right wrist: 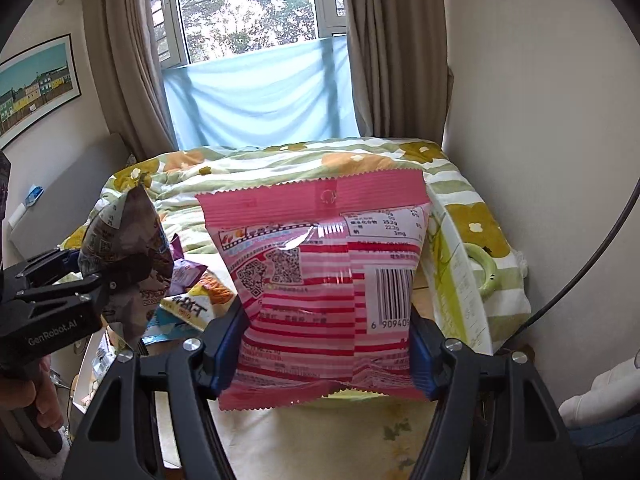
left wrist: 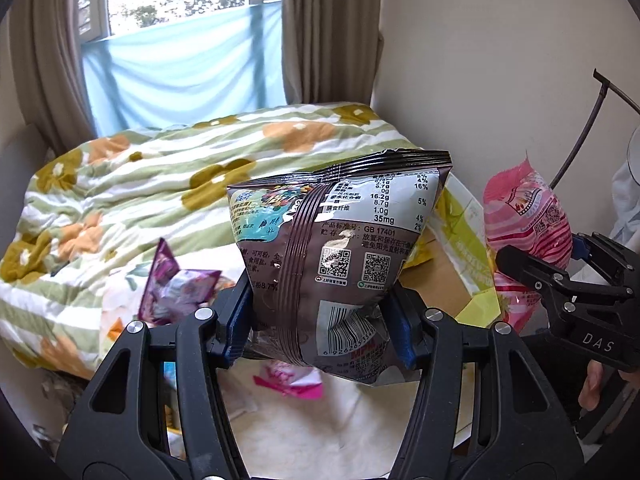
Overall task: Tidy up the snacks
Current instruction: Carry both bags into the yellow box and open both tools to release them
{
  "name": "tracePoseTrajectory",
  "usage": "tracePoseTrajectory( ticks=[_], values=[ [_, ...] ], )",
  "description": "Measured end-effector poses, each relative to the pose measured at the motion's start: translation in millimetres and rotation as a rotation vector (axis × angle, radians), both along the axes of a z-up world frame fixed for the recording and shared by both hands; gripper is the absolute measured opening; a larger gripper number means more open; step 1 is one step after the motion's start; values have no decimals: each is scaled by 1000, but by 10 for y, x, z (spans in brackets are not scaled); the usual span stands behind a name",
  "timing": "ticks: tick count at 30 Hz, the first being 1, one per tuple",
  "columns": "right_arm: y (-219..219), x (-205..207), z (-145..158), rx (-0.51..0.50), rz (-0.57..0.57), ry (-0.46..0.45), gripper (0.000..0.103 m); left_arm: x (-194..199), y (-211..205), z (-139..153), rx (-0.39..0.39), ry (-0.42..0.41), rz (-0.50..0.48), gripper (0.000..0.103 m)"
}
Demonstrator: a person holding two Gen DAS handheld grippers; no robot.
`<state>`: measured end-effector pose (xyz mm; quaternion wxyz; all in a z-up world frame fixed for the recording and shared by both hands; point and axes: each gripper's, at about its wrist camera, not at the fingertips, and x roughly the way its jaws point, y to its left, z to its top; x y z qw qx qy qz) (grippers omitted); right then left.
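A brown snack bag [left wrist: 336, 256] with nutrition print and QR codes is held upright above the bed, my left gripper [left wrist: 320, 328] shut on its lower part. My right gripper [right wrist: 328, 356] is shut on a pink striped snack bag [right wrist: 320, 280], its barcode side facing the camera. In the left wrist view the pink bag [left wrist: 524, 232] hangs at the right in the other gripper [left wrist: 536, 276]. In the right wrist view the brown bag [right wrist: 124, 256] shows at the left. A purple packet [left wrist: 176, 280] and a small pink packet [left wrist: 288, 380] lie on the bed below.
A flowered green and white quilt [left wrist: 160, 168] covers the bed up to the window and curtains. A cardboard box with yellow-green flaps [left wrist: 460, 248] stands beside the right wall. Several loose snack packets [right wrist: 196, 300] lie on the bed at the left. A framed picture [right wrist: 36, 84] hangs left.
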<state>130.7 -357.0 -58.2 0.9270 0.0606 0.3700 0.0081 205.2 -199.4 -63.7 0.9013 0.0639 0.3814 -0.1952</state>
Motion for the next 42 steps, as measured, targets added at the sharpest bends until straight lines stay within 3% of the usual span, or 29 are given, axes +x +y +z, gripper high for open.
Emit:
tracePoseTrajectory(
  ticks=[9,15,17,18,19,20,28,35,42],
  values=[
    [-802,245,-95,17,1,31,65,367,-1185,-611,89,128,-22,54],
    [-1037,352,-227,37,32,67,65,452,-1470,-1014,147,211,14,55],
    [-1088,386,-261,44,45,76,65,449,-1458,-1076,131,236,12,59],
    [-1095,400,-276,46,50,79,65,438,-1455,-1082,137,232,20,73],
    [-1098,422,-288,49,55,83,65,422,-1463,-1080,148,224,28,96],
    [-1104,434,-298,54,59,86,65,427,-1408,-1069,154,208,35,103],
    [-1116,550,-336,85,92,103,65,314,-1277,-882,188,158,53,102],
    [-946,718,-318,111,165,129,65,221,-938,-685,132,173,102,102],
    [-705,939,-592,147,211,232,66,151,-696,-608,165,166,154,102]
  ],
)
